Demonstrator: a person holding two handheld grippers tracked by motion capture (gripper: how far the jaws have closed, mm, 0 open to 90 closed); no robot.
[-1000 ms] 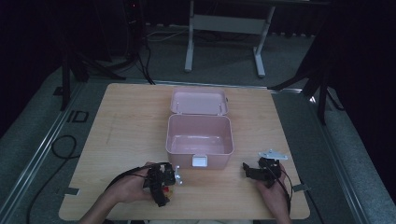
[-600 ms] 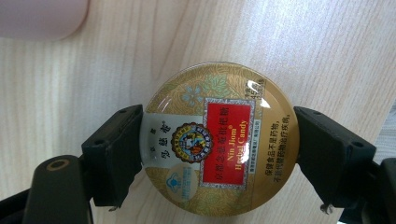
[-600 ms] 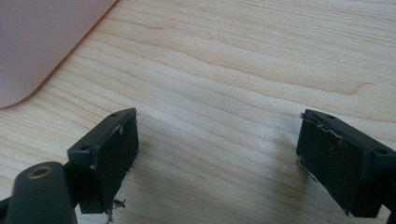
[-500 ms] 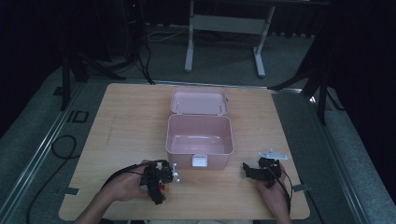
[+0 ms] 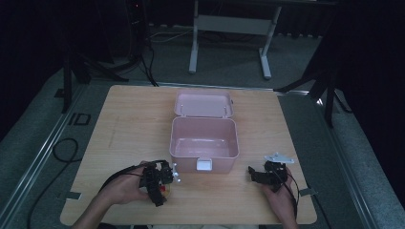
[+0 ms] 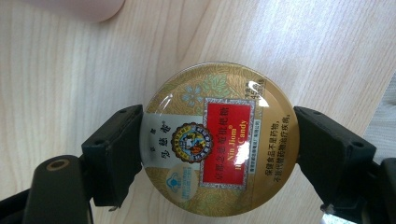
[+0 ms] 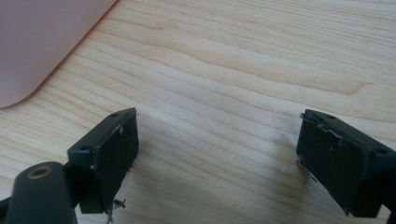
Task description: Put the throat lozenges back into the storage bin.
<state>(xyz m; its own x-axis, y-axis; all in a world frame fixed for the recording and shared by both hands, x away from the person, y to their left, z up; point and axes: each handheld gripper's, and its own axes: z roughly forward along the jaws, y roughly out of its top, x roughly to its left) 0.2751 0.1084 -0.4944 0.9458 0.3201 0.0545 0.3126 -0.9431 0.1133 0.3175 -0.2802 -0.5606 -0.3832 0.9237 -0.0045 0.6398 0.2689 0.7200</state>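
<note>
A round gold candy tin [image 6: 219,140] with a red label lies flat on the wooden table, and my left gripper [image 6: 217,149] is shut on it, one black jaw pressed against each side. From above, that left gripper [image 5: 160,183] sits near the table's front edge, left of the open pink box [image 5: 191,160], with the tin [image 5: 165,187] barely visible under it. The right gripper [image 5: 258,175] rests to the right of the box front. In its own view the right gripper [image 7: 217,154] stands open over bare wood, with nothing between its jaws.
The pink box [image 7: 37,42] is empty, its lid [image 5: 204,104] leaning back and a white latch [image 5: 204,164] at the front. The wooden table [image 5: 129,124] has bare room on both sides of the box. Dark floor, cables and a stand lie beyond.
The left hand with its gripper has edged slightly to the left. The right gripper has stayed where it was.
</note>
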